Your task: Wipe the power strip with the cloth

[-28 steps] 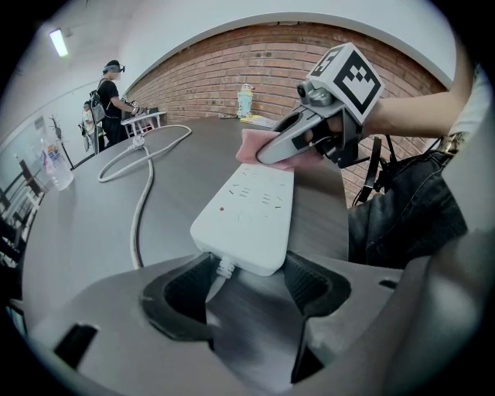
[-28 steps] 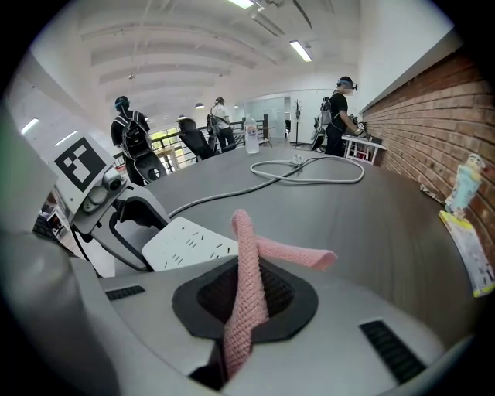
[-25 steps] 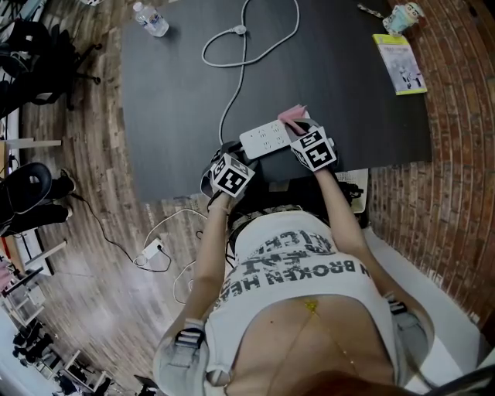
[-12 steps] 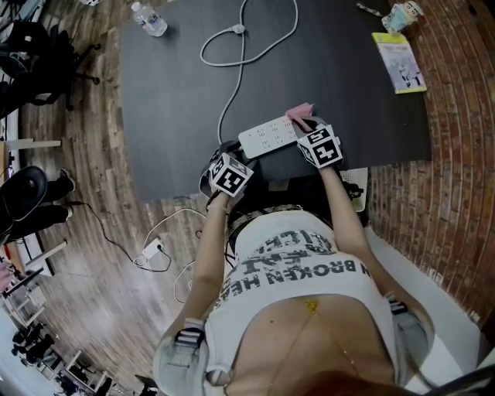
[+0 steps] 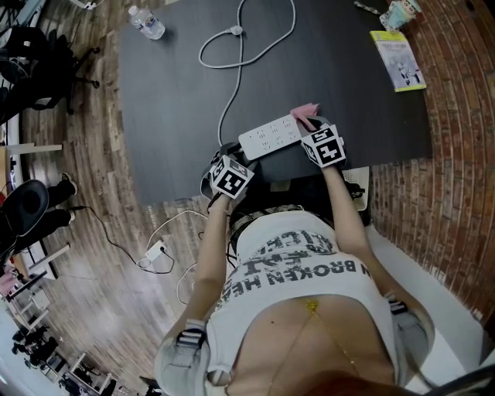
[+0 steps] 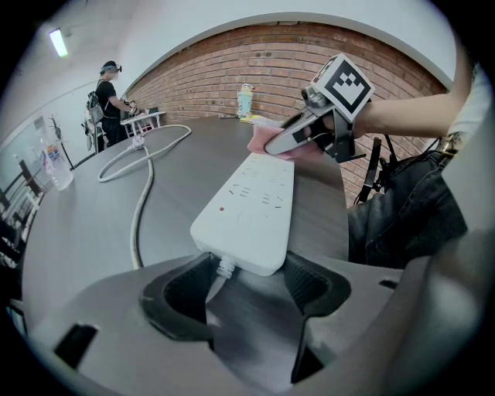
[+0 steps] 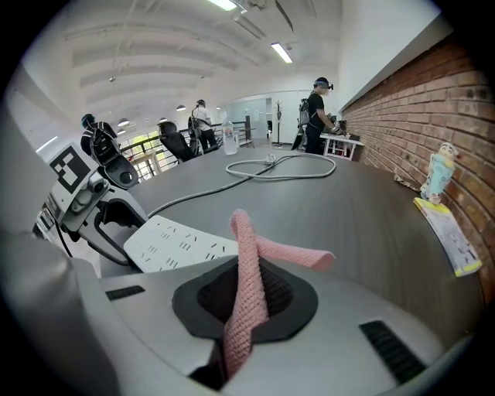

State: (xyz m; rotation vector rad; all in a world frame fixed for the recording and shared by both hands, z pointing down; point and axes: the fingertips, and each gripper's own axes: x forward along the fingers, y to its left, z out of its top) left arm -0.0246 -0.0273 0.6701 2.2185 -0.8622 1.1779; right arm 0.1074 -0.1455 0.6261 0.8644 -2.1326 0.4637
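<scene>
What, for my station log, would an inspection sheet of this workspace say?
Surface: dark table, mostly bare.
Job's things: white power strip lying flat; pink cloth at its end away from the cord.
Clutter: water bottle, booklet, cup, all near the far edges.
Grippers: left gripper clamps the strip's cord end; right gripper shut on the cloth.
Cables: white cord loops across the table.
Surroundings: wood floor, brick wall, people standing beyond.

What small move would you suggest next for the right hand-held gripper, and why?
Probably sweep the pink cloth leftward over the socket face of the power strip: the right hand-held gripper pinches it at the strip's far end, while the left hand-held gripper braces its cable end.
</scene>
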